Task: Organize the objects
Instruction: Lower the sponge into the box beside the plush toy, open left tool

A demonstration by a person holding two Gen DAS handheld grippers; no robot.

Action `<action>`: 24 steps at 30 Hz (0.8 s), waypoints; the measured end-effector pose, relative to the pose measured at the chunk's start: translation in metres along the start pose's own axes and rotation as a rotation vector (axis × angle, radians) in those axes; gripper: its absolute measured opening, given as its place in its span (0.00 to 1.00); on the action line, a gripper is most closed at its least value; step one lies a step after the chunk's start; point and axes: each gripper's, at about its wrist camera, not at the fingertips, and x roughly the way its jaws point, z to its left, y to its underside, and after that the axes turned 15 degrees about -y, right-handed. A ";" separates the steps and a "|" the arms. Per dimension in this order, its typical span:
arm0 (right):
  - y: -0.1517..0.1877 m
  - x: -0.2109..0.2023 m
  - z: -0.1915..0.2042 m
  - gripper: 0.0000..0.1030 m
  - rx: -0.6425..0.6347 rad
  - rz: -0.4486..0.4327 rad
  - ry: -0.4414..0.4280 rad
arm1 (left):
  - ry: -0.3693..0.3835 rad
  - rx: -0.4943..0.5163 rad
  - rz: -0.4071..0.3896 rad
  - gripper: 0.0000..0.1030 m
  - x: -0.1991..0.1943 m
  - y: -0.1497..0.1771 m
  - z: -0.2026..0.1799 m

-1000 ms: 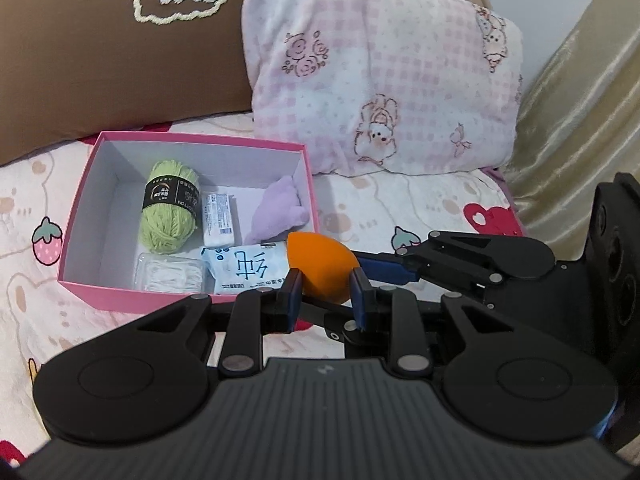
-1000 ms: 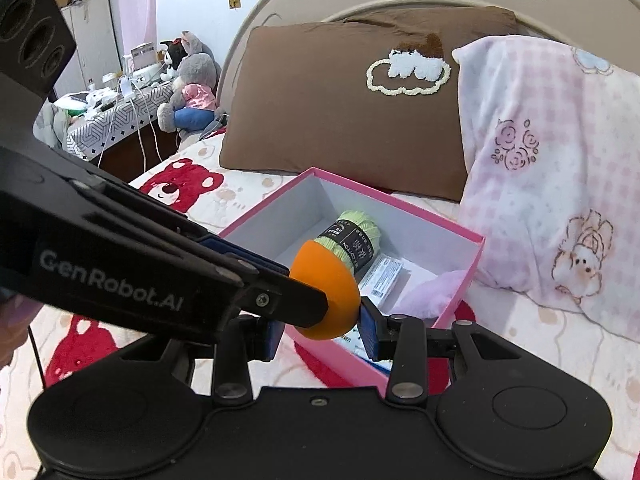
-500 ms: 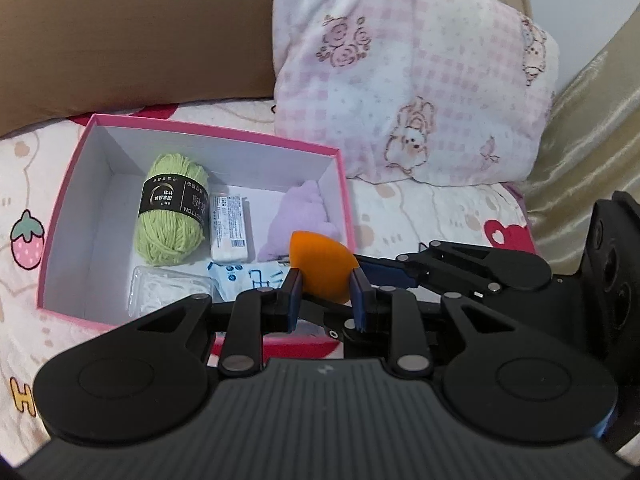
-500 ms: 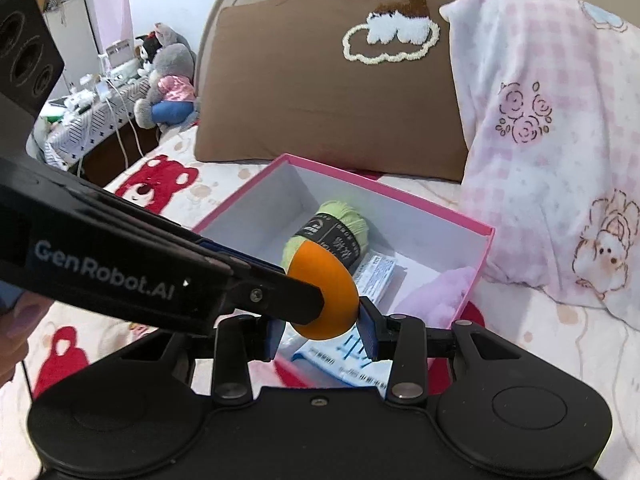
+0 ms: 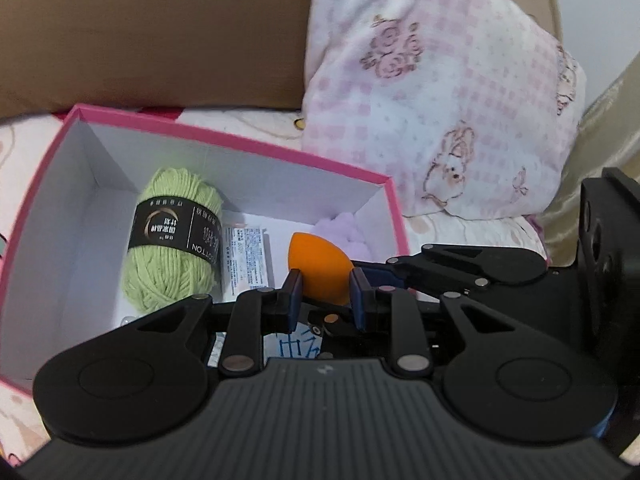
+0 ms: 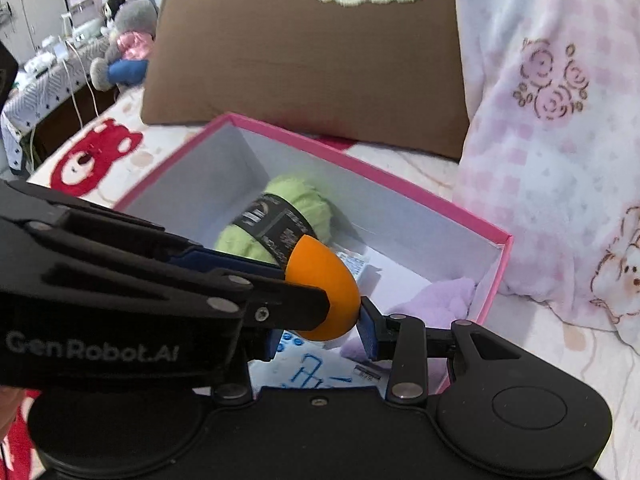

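Orange sponge (image 5: 320,266), egg-shaped, looks soft, light, squashy; pinched across fat middle by both grippers at once. Left gripper (image 5: 326,290) clamped on sponge; right gripper (image 6: 320,320) clamped on it too, from the side. Sponge hangs over pink box (image 5: 224,136), above tissue pack. Green yarn (image 5: 172,236) beside, purple plush (image 6: 440,300) at corner. Judgement: gentle squeeze enough; narrow tip would slip.
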 end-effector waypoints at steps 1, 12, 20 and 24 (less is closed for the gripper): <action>0.000 0.005 -0.003 0.43 0.003 0.012 0.004 | 0.006 -0.015 0.007 0.23 0.005 0.000 0.002; -0.005 0.022 -0.017 0.45 0.007 0.003 0.044 | 0.012 -0.032 -0.017 0.18 0.025 -0.007 0.005; 0.004 0.000 -0.016 0.65 0.024 -0.010 -0.011 | -0.004 -0.058 0.037 0.22 0.015 -0.006 0.002; 0.019 -0.021 -0.008 0.71 0.013 -0.037 -0.039 | -0.011 -0.071 0.034 0.25 -0.002 0.001 0.000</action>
